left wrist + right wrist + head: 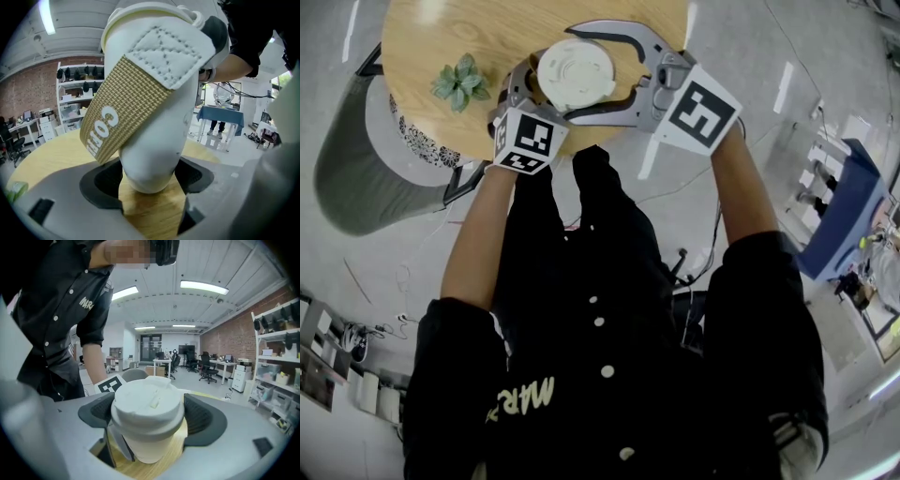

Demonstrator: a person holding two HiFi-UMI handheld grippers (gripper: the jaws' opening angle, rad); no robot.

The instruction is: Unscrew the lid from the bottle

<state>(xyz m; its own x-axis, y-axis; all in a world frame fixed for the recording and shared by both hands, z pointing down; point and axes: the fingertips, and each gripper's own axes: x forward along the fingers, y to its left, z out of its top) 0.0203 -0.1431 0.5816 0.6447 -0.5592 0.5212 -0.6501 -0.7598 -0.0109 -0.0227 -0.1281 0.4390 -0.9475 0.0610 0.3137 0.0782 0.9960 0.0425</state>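
— Bottle (154, 140) placement?
— Over the round wooden table (422, 56), smooth white body clamped in the left gripper (150, 182). Right gripper (149, 417) presses ribbed black pads (202, 420) onto its domed white lid (146, 401).
— Texture?
— A woven tan strap (126, 103) crosses it.

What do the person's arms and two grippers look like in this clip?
The left gripper and right gripper both have grey bodies with curved jaws lined by black ribbed pads. Each carries a white cube with black square markers: the left cube and the right cube. No cables show on them. The person wears a black top with white buttons; its sleeves end near the elbows.
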